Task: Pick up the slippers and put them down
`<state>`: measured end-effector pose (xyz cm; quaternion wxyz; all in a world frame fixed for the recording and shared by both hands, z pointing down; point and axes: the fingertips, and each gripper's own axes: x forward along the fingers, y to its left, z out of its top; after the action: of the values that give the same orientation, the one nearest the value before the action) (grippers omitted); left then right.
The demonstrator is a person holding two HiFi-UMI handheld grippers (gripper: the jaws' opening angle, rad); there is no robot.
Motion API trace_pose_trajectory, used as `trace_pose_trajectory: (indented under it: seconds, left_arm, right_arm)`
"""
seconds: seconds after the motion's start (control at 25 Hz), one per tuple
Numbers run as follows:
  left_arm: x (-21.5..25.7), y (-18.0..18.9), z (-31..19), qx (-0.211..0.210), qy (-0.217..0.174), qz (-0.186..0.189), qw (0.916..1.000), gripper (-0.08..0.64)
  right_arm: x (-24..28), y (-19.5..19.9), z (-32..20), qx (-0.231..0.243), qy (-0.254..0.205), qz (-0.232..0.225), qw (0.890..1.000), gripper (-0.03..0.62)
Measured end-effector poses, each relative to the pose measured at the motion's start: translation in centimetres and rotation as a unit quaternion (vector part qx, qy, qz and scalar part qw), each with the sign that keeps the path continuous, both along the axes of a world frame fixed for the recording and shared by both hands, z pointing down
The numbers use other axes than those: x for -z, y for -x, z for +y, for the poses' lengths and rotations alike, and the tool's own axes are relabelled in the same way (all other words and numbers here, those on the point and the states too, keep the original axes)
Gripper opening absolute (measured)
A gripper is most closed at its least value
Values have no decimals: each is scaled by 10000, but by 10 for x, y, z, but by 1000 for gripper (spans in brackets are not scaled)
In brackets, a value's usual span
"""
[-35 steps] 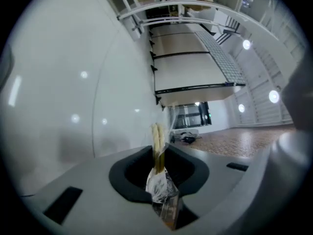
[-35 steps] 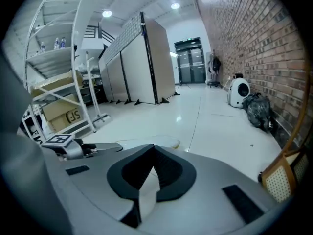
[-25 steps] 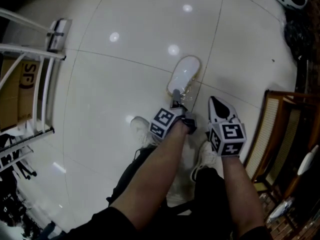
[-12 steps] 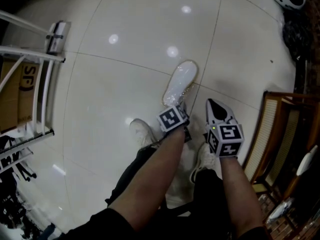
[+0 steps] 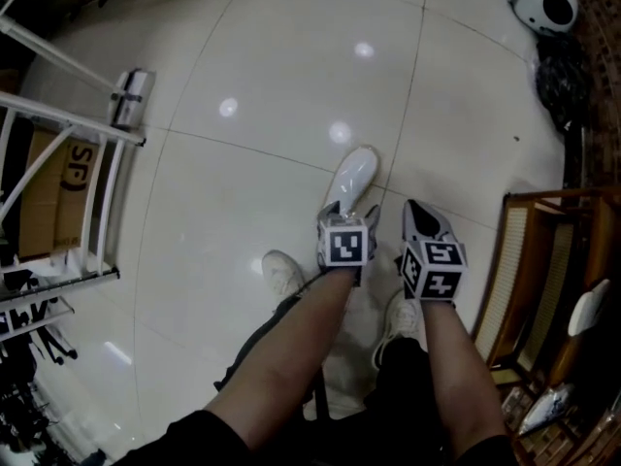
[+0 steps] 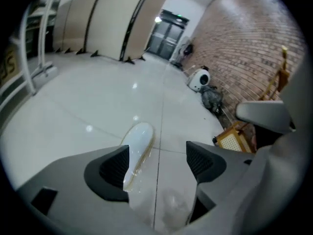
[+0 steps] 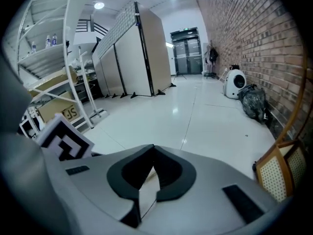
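Slipper (image 6: 138,143) beyond closing left jaws, seemingly untouched

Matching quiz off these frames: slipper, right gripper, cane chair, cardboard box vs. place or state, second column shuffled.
1. slipper
2. right gripper
3. cane chair
4. cardboard box

A. behind the white rack rails, left side
B. jaws together
C. lying flat on the floor tiles
D. right edge of the head view, near the person's legs

Pairs: 1-C, 2-B, 3-D, 4-A
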<state>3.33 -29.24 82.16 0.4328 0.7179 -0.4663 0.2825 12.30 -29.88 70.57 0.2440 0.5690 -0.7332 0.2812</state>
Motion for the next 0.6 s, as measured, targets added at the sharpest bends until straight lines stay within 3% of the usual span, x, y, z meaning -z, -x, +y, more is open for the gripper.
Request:
trace_pose_trajectory:
  seconds: [0.16, 0.36, 0.52, 0.6]
  left_arm:
    - [77, -1, -35, -880, -1183, -390, 9883, 373]
    - [188, 25, -63, -687, -2259, -407, 9709, 332]
    - [280, 44, -54, -602, -2949, -491, 9524, 294]
    - [329, 51, -45, -523, -3365, -471, 9390, 231]
  right_arm:
    - [23, -12, -6, -133, -163, 226, 9995, 4]
    - [102, -22, -17, -406, -738, 194, 9963, 3]
    - [182, -22, 1, -355, -1305, 356, 9902, 3]
    - [220, -23, 13, -357, -1603, 441, 9854, 3]
